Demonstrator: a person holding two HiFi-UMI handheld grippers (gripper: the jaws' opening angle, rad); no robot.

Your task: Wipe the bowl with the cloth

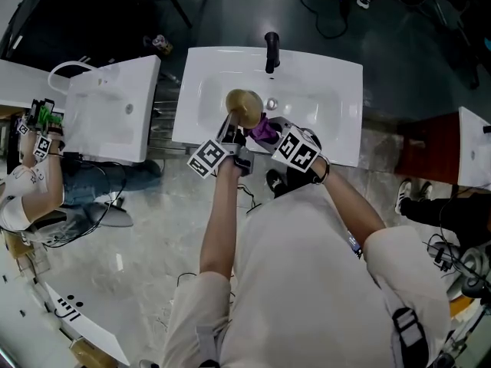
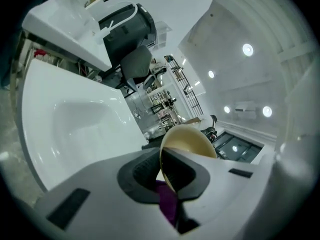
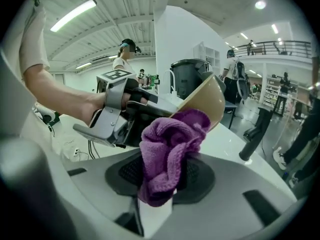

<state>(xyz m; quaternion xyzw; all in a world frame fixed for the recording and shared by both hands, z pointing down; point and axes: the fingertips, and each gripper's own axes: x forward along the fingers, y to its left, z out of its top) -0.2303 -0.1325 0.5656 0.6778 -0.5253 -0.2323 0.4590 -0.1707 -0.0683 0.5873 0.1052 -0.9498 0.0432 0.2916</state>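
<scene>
- Both gripping: left hand-held gripper (image 2: pixel 161 176) pinches the rim of tan stiff round bowl (image 2: pixel 192 140) over white sink (image 1: pixel 330 90).
- Clamped in right hand-held gripper (image 3: pixel 167 179): soft purple terry cloth (image 3: pixel 167 149), at bowl.
- Bowl likely light, slick: rim hold suits.

Open test hall, freestanding washbasins (image 1: pixel 337 79)

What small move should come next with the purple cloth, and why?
Probably slide the cloth across the bowl. The right gripper pinches the cloth, which appears to touch the bowl, and the left gripper clamps the bowl's rim above the sink.
</scene>
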